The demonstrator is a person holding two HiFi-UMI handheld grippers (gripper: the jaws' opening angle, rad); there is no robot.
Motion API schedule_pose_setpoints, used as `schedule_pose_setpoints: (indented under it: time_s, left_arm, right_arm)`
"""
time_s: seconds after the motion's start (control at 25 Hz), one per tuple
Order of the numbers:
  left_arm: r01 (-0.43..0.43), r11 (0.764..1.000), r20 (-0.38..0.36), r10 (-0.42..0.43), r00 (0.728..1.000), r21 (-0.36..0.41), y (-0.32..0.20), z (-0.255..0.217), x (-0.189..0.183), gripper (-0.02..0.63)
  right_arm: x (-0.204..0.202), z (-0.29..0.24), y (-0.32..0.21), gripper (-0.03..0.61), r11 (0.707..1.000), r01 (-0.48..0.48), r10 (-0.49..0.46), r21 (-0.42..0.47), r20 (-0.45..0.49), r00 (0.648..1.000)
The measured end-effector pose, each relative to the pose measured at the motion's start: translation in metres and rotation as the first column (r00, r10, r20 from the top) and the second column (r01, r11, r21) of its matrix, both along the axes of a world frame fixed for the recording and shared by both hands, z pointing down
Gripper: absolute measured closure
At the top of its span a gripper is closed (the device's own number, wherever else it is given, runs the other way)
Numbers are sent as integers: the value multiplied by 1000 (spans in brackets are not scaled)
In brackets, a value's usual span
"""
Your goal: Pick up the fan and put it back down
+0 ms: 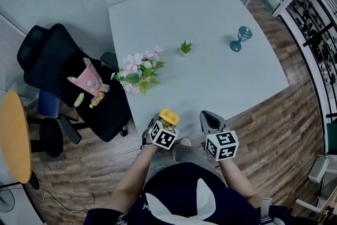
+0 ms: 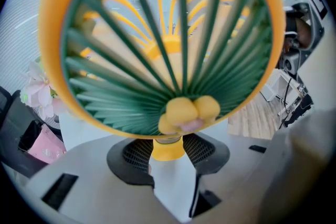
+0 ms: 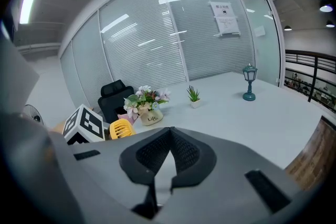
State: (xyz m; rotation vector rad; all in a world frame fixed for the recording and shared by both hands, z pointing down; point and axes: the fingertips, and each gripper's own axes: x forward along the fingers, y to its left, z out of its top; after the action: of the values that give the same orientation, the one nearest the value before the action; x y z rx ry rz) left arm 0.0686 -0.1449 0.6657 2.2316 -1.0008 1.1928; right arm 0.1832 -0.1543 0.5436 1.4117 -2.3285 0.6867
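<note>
Stage: the fan (image 1: 169, 116) is in hand. I judge the pick-up made and the setting down not finished.
Done: the grip is taken, and the left gripper (image 2: 168, 150) carries the fan by its neck.
Left to do: rest the base flat on the table (image 1: 210, 76), let go, and draw the gripper clear.
Doubt: no view shows the fan's base, so I cannot tell whether it already touches the table or hangs just above it.
Left gripper: its fingers are clamped on the short yellow neck just under the fan's head, one pad on each side.
Right gripper (image 3: 169, 132): its fingers are together at the tips with nothing between them. It is idle, near the left one and off the table's near edge.
Where the fan is: at the near edge of the table, right in front of the person. It is well apart from the flowers (image 1: 139, 74), the small plant (image 1: 185, 48) and the teal lantern (image 1: 241, 38).
Fan's look: small, with a round yellow rim. A green grille of thin ribs fans out from a yellow hub low on the face.
Handling: it looks like light plastic. The narrow neck is a fair hold, though the head could tip if the base lands unevenly.
</note>
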Motion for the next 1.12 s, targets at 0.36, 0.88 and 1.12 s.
schedule_pose_setpoints:
  time_s: [0.36, 0.88, 1.12]
  left_arm:
    - [-14, 999, 33, 13, 999, 31, 5, 22, 0, 428]
    - [42, 998, -17, -42, 999, 43, 4, 28, -3, 428]
    - [60, 997, -35, -58, 998, 43, 3, 28, -3, 428]
  right_arm:
    - [1, 4, -1, 574, 1000, 21, -21, -9, -8, 1000]
    - [9, 9, 5, 574, 999, 24, -25, -21, -17, 1000]
    - [8, 8, 7, 574, 999, 34, -34, -18, -14, 999]
